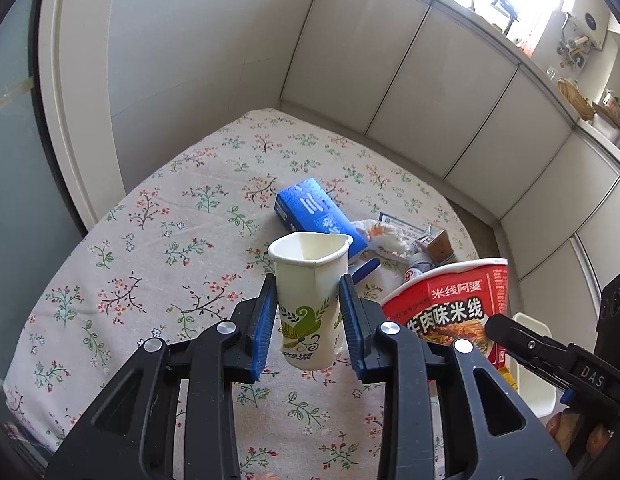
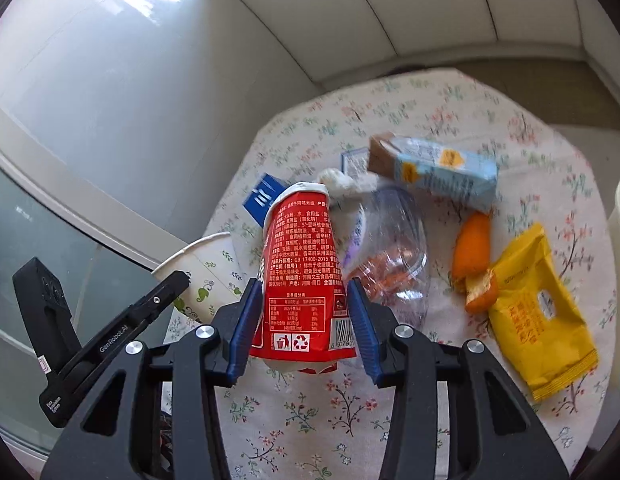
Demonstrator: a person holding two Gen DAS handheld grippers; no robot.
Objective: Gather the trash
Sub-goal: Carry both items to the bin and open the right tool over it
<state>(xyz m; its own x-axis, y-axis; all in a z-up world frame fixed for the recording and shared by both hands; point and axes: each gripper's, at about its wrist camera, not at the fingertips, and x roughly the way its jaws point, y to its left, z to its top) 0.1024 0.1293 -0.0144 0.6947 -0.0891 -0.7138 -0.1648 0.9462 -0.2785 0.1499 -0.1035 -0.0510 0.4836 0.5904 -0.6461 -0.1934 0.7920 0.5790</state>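
My left tongs (image 1: pixel 308 320) squeeze the paper cup (image 1: pixel 310 296); my right tongs (image 2: pixel 302 328) clamp the red noodle tub (image 2: pixel 304 276), which may buckle and slip.

Peel (image 2: pixel 472 256) between carton (image 2: pixel 442 172) and packet (image 2: pixel 538 308)

A floral tablecloth (image 1: pixel 158 264) lies beneath pale cabinet doors (image 1: pixel 450 92).

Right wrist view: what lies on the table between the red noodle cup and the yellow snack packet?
In the right wrist view, a crumpled clear plastic bag lies beside the red noodle cup, then orange peel pieces touching the yellow snack packet.
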